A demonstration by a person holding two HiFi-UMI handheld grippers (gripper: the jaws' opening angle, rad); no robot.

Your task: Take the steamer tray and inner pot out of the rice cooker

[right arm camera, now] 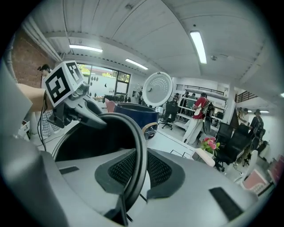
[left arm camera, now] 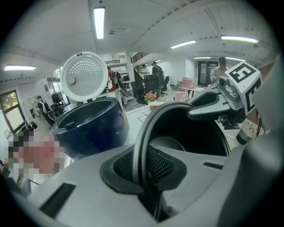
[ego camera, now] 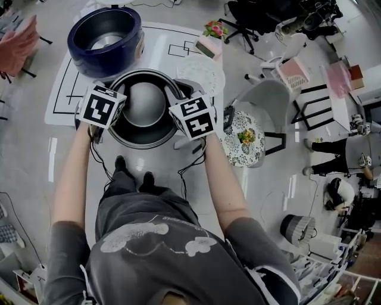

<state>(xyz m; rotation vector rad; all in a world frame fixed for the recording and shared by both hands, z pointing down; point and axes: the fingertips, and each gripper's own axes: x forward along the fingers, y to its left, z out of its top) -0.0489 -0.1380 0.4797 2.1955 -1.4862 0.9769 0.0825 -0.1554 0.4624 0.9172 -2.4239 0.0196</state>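
Now pinching opposite sides of the inner pot [ego camera: 143,104] rim with left tool [left arm camera: 148,166] and right tool [right arm camera: 133,177], rice cooker [ego camera: 80,55] just beyond.

Pink flowers [ego camera: 215,28], office chair [ego camera: 249,16], perhaps patterned cushion [ego camera: 244,140]

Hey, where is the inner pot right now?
Head view, centre: the inner pot is held by its rim between the left gripper and right gripper, just nearer the person than the open blue rice cooker at upper left.

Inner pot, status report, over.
Left tongs and right tongs both shut on rim of pot. Pot out of cooker, held between both. Cooker close beyond it, lid up.
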